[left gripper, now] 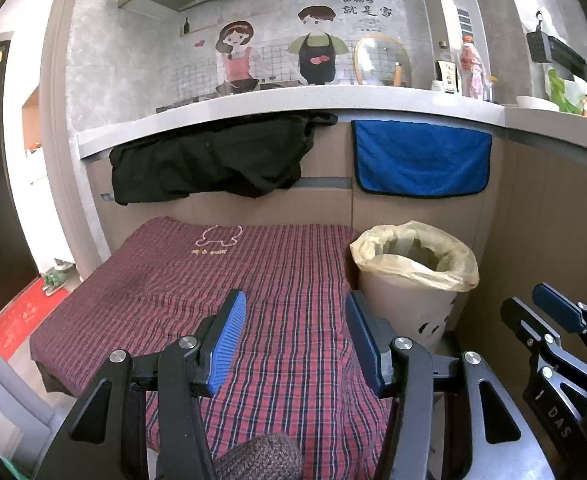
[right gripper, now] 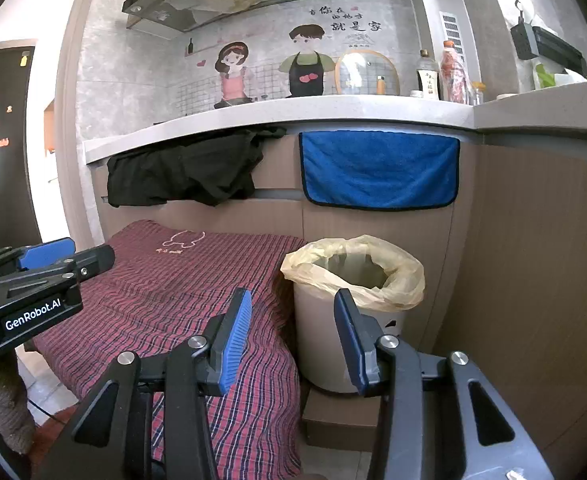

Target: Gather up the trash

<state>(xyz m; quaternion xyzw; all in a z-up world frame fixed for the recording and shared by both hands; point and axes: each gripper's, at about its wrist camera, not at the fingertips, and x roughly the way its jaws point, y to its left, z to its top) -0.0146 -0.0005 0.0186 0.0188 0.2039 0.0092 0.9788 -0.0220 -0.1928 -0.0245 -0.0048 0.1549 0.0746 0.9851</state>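
Note:
A beige trash bin (left gripper: 409, 304) lined with a yellowish plastic bag (left gripper: 417, 252) stands to the right of a low table under a red plaid cloth (left gripper: 197, 280); it also shows in the right wrist view (right gripper: 321, 344). My left gripper (left gripper: 295, 340) is open and empty above the cloth, left of the bin. My right gripper (right gripper: 293, 338) is open and empty just in front of the bin. The right gripper shows at the right edge of the left wrist view (left gripper: 549, 320), and the left gripper at the left edge of the right wrist view (right gripper: 53, 264). No loose trash shows on the cloth.
A white counter edge (left gripper: 277, 104) runs above the table, with a black garment (left gripper: 213, 160) and a blue towel (left gripper: 421, 156) hanging from it. Bottles (left gripper: 469, 64) and a pan lid stand on the counter. A wood-panel wall (right gripper: 533, 264) closes the right side. The bin rests on a cardboard box (right gripper: 341, 416).

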